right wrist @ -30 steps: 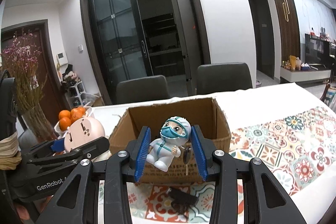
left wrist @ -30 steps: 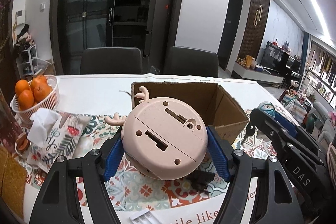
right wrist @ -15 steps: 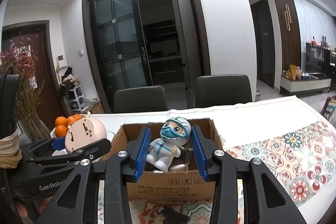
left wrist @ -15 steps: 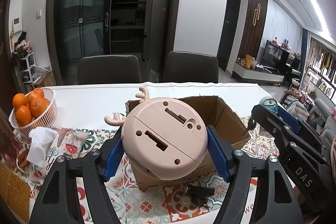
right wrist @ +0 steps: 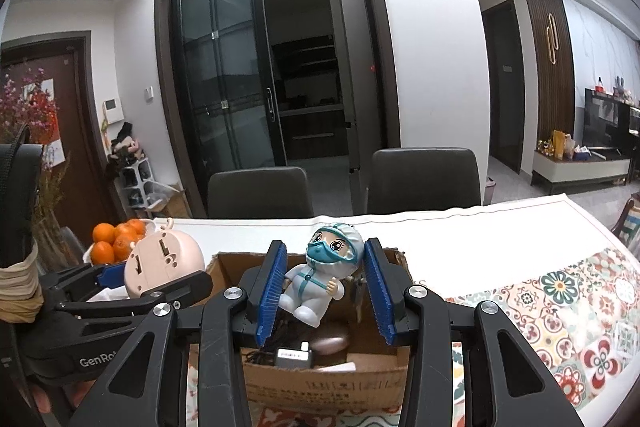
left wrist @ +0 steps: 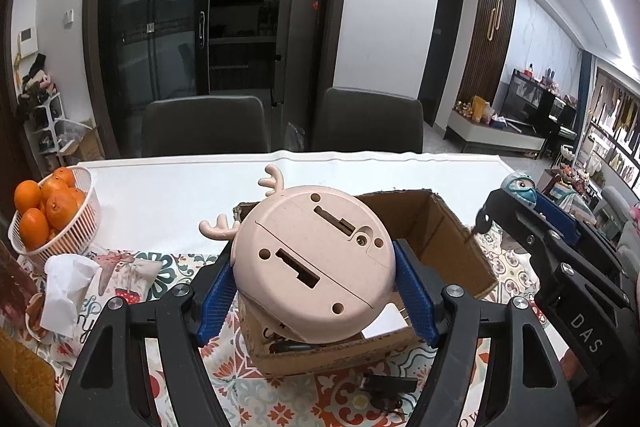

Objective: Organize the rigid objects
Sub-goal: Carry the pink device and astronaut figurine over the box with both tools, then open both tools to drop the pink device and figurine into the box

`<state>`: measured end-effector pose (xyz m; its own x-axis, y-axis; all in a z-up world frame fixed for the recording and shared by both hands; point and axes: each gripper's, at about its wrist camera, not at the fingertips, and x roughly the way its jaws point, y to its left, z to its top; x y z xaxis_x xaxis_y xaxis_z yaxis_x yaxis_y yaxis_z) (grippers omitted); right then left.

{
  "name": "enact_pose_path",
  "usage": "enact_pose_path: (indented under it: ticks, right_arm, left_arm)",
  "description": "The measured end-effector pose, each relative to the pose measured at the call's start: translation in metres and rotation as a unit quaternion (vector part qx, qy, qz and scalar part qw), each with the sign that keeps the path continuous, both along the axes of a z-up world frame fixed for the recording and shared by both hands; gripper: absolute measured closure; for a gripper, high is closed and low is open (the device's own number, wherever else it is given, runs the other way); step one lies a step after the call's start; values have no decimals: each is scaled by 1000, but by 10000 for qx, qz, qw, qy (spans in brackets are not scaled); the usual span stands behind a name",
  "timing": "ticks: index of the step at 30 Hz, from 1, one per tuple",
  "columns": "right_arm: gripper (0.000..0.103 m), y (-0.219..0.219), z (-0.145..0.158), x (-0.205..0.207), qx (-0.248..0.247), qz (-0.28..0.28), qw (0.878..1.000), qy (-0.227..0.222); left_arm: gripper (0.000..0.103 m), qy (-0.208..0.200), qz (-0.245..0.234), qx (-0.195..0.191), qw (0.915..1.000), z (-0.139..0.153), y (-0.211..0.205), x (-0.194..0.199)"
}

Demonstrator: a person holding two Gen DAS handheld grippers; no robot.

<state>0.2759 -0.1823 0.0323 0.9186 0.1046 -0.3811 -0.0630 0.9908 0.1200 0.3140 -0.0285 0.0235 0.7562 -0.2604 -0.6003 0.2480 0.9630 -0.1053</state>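
— What has moved? Both claws have advanced over the cardboard box (right wrist: 320,379) since the earlier frames.

— We confirm: left claw (left wrist: 316,287) clamped on pink clock (left wrist: 312,267); right claw (right wrist: 324,291) clamped on figurine (right wrist: 320,275).

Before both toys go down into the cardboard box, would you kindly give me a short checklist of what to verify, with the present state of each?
1. Left tongs gripping the pink antlered toy: ok, blue pads press both sides.
2. Right tongs gripping the masked figurine: ok, it sits between both pads.
3. Both toys above the open cardboard box: ok, each appears over its opening.
4. Free room inside the box: cannot tell; a black adapter, cables and other items already lie there.
5. Tongs apart from each other: ok, a gap shows between them.
6. Black item on the patterned tablecloth before the box: not ok, not yet boxed.
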Motion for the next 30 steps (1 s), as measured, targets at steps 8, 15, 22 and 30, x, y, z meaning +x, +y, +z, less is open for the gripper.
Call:
enact_pose_path:
  ticks: [8,15,22,30]
  right_arm:
    - [62,-5,-17,27,15,-8,9995,315]
    - [62,-7,-34,42,4,-9,9982,601]
    - [62,-12,-50,53,54,10,9961,882]
    - [54,-14,-56,55,166,63,9942,1064]
  left_arm:
    - [30,214,-2,195,9996,-19,-10,21]
    - [30,484,-36,330,9983,-40,-19,34]
    - [30,684,-63,410,9968,-52,-22,40]
    - [29,764,-80,398,9963,-50,-23,40]
